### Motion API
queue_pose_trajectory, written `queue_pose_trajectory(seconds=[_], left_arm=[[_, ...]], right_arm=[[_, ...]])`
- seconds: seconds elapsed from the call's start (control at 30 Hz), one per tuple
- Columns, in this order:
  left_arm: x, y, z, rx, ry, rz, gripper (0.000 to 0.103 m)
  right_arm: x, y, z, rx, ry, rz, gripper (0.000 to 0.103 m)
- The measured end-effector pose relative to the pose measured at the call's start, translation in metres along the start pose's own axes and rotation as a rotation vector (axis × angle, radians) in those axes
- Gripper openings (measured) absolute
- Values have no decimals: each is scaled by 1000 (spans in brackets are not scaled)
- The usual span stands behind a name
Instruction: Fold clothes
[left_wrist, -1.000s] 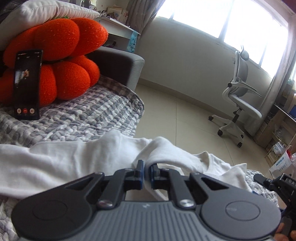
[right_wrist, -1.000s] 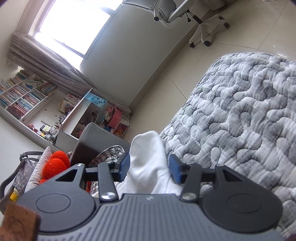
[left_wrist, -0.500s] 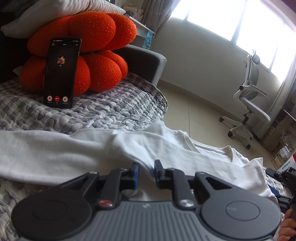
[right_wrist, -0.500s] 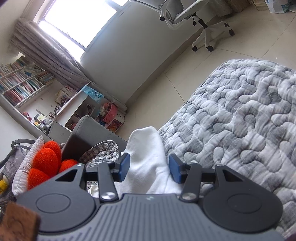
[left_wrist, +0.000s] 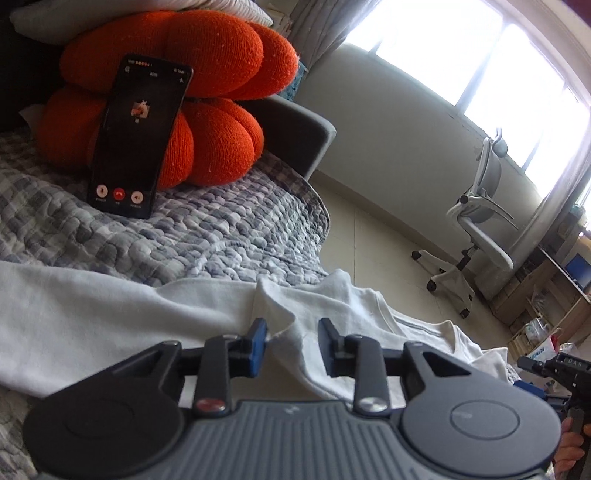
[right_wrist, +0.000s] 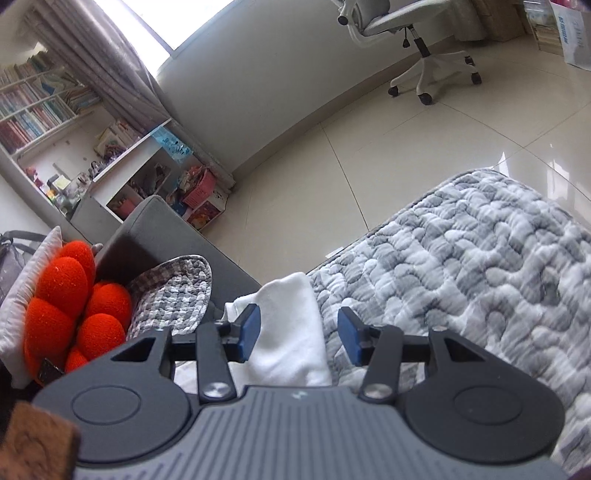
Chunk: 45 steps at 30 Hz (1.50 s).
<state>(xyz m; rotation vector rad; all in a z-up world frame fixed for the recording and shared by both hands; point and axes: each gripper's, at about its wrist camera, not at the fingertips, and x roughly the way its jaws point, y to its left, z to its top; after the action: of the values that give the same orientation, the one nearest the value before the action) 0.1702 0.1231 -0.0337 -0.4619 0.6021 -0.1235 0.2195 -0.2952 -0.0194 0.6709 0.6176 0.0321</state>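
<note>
Plainly, the white long-sleeved shirt (left_wrist: 110, 317) lies spread across the grey-and-white quilted blanket (left_wrist: 207, 240), soft and rumpled, its sleeve running off toward 9 o'clock in the left wrist view and its ribbed neckline (left_wrist: 417, 325) showing toward 3 o'clock. A raised fold stands up near the middle of the cloth.

At 12 o'clock in that view the blanket's edge curves down to bare tiled floor (left_wrist: 369, 236), which runs open toward a white office chair (left_wrist: 476, 221) at 2 o'clock under the bright window. At 10 o'clock a phone (left_wrist: 140, 136) leans against an orange knotted cushion (left_wrist: 207, 96), both well apart from the shirt. In the right wrist view the blanket (right_wrist: 480, 266) fills the side from 2 to 4 o'clock, with floor beyond its rim at 12 o'clock.

The left gripper (left_wrist: 291, 345) has just been opening its jaws; the raised fold of shirt sits between the blue pads (left_wrist: 258, 343), which stand a little off it on both sides and no longer pinch it. The right gripper (right_wrist: 299, 334) is parted wider, with a folded white end of the shirt (right_wrist: 291, 325) lying between its fingers, close to the left pad, clear of the right one. That gripper also shows at 4 o'clock in the left wrist view, with fingers of a hand (left_wrist: 570, 446) below it.
</note>
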Motion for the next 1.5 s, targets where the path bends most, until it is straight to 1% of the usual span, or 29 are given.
queue_pose_trajectory(seconds=[0.07,0.2,0.27,0.33,0.37,0.4,0.43,0.47,0.53,0.63,0.73,0.83,1.0,1.07,1.1,1.13,1.17,1.2,1.27,1.33,1.37,1.5], left_arm=[[5,4,1,-22,16,-18,30],[6,10,3,-47,-21,-4,30],[9,14,4,-72,-29,0,30],[14,17,4,-95,-26,7,26],[16,17,4,-98,-25,12,23],[18,16,3,-96,-25,16,17],[19,15,2,-89,-27,25,13],[20,13,0,-74,-31,39,6],[18,8,-4,-43,-55,66,2],[11,3,-7,-16,-107,86,2],[4,0,-9,-12,-153,92,2],[-3,-3,-11,-15,-195,92,2],[-17,-8,-14,-5,-267,77,2],[-19,-10,-14,4,-277,75,2],[-18,-10,-14,8,-273,77,2],[-17,-10,-14,9,-267,78,2],[-15,-9,-14,5,-257,78,2],[-13,-8,-14,0,-248,77,2],[-11,-7,-13,-10,-236,67,2],[-10,-7,-13,-14,-228,42,2],[-8,-8,-13,-5,-221,32,2],[7,-12,-14,41,-163,31,2]], right_arm=[[6,-5,0,-23,12,11,51],[14,-6,-5,-42,18,101,51],[18,0,-6,-89,12,114,51],[24,9,-7,-169,2,82,51],[27,13,-8,-211,2,60,50],[31,17,-9,-253,3,39,49],[34,21,-10,-289,4,21,49],[36,23,-11,-317,3,11,49],[38,24,-11,-344,-2,15,49],[33,15,-8,-315,-6,66,49],[26,7,-3,-273,-15,102,49],[26,9,-2,-307,-32,71,49],[34,14,-6,-339,-11,65,49],[40,18,-8,-371,-4,47,49],[43,20,-10,-390,-2,33,44],[46,21,-13,-414,-3,14,36],[49,22,-16,-442,-4,-9,23],[50,23,-18,-456,-7,-20,19],[44,21,-16,-453,-40,-16,10],[37,16,-13,-442,-84,-23,9],[35,13,-10,-429,-91,-23,8],[37,1,0,-371,-86,-15,8]])
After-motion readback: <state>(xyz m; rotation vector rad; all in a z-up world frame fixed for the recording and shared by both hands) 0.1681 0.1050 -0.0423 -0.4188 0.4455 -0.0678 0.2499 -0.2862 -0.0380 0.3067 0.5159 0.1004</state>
